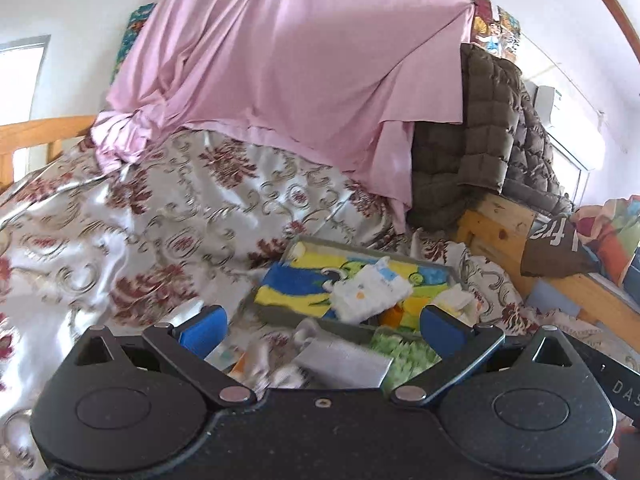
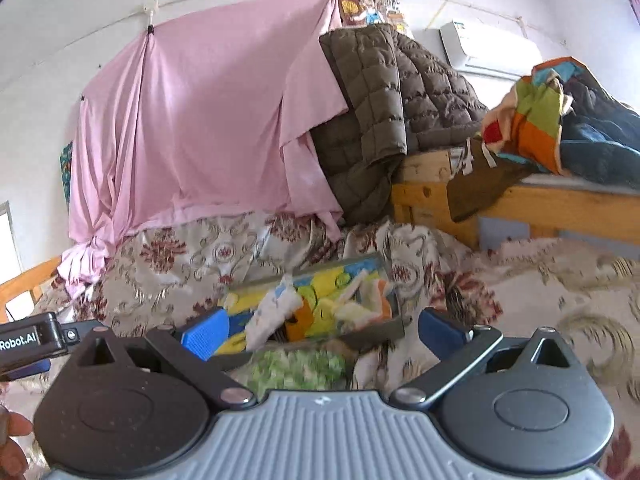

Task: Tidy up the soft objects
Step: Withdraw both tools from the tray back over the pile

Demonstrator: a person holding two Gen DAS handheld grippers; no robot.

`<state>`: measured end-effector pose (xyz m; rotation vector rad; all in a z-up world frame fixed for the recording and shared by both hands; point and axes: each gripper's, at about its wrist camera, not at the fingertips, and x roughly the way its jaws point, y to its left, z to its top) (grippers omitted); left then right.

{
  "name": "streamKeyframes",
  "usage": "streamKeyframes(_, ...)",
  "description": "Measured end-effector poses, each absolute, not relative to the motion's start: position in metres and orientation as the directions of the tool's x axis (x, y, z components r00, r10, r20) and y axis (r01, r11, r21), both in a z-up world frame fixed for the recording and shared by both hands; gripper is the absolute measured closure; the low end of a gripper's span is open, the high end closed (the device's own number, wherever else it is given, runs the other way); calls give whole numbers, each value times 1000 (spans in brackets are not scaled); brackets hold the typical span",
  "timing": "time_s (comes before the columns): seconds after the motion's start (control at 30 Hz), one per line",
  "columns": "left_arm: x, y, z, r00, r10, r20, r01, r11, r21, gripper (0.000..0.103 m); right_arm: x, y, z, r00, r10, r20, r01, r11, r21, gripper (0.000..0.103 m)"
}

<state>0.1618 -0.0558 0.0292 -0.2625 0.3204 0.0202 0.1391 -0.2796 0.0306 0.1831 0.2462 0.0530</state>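
A grey box [image 1: 280,314] lies on the floral bedspread [image 1: 160,220] and holds folded cloths: a blue and yellow towel [image 1: 296,288] and a small white cloth [image 1: 370,290] on top. A fluffy green cloth [image 1: 404,354] and a grey folded piece [image 1: 344,364] lie in front of the box. My left gripper [image 1: 322,330] is open and empty just above them. In the right wrist view the same box [image 2: 380,330] holds colourful cloths, with the white cloth [image 2: 274,314] and green cloth [image 2: 300,368] near my open, empty right gripper [image 2: 322,332].
A pink sheet [image 1: 280,72] hangs behind the bed. A brown quilted jacket [image 2: 380,112] drapes over a wooden bed frame [image 2: 540,200] at right, with a patchwork blanket [image 2: 536,116] on it. The left gripper's body [image 2: 28,338] shows at the right view's left edge.
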Motion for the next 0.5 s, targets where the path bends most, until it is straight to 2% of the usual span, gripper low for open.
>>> streamKeyframes(0.2, 139, -40, 15, 940, -13, -341, -64, 975, -214, 1, 107, -276, 25, 960, -15, -281, 75, 976, 204, 0)
streamKeyframes(0.4, 118, -32, 6, 934, -25, -355, -50, 978, -202, 1, 77, -271, 25, 947, -33, -321, 106, 971, 214, 0)
streamKeyframes(0.5, 108, -33, 7, 931, -51, -360, 2, 991, -134, 1, 61, -264, 24, 940, -22, -341, 98, 974, 205, 0)
